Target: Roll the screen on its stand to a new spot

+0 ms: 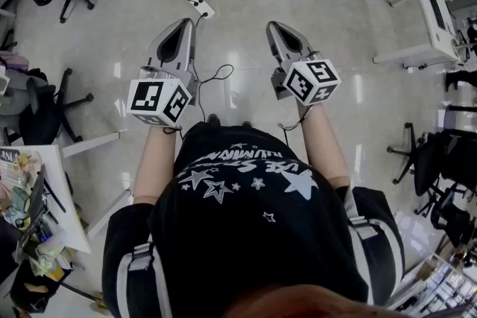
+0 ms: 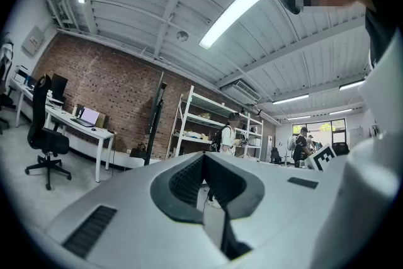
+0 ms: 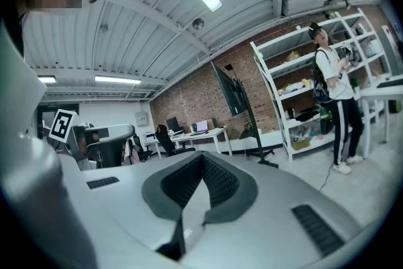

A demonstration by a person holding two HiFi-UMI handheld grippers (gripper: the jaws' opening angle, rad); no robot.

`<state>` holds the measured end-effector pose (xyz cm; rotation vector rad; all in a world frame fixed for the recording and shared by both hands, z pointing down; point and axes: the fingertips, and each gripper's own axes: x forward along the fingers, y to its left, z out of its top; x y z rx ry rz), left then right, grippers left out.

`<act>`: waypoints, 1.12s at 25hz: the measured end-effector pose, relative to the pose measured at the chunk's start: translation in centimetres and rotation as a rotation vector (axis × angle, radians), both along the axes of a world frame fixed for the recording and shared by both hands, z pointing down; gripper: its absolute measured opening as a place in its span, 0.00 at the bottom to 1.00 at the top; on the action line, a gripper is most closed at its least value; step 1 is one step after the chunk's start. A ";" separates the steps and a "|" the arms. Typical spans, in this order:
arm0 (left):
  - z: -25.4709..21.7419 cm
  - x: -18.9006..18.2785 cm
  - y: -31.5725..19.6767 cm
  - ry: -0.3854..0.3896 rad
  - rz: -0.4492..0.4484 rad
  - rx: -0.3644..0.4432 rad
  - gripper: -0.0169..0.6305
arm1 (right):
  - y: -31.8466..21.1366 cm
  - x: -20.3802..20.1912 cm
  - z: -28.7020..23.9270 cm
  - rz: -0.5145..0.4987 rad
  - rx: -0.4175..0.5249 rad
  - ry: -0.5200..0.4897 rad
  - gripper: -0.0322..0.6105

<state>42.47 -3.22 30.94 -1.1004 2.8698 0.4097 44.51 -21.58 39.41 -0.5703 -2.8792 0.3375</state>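
Screen [image 3: 232, 90] on its black stand [image 3: 253, 135], upright just beside the white shelves [image 3: 296, 91] and well apart from both grippers. A person [image 3: 332, 82] stands in front of the shelves. Left gripper [image 1: 181, 26] and right gripper [image 1: 274, 27] face the shelves, jaws closed together, holding nothing.
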 end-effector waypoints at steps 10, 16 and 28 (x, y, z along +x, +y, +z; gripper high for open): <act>0.3 -6.3 5.5 0.012 0.003 0.027 0.04 | 3.6 -5.7 -0.4 0.068 -0.005 -0.010 0.06; 1.1 -8.8 6.7 0.029 -0.001 0.028 0.04 | 3.9 -7.9 0.6 0.085 -0.015 0.006 0.06; 1.0 -17.0 3.3 0.026 -0.083 -0.006 0.04 | 0.5 -19.2 1.3 0.005 -0.077 -0.003 0.06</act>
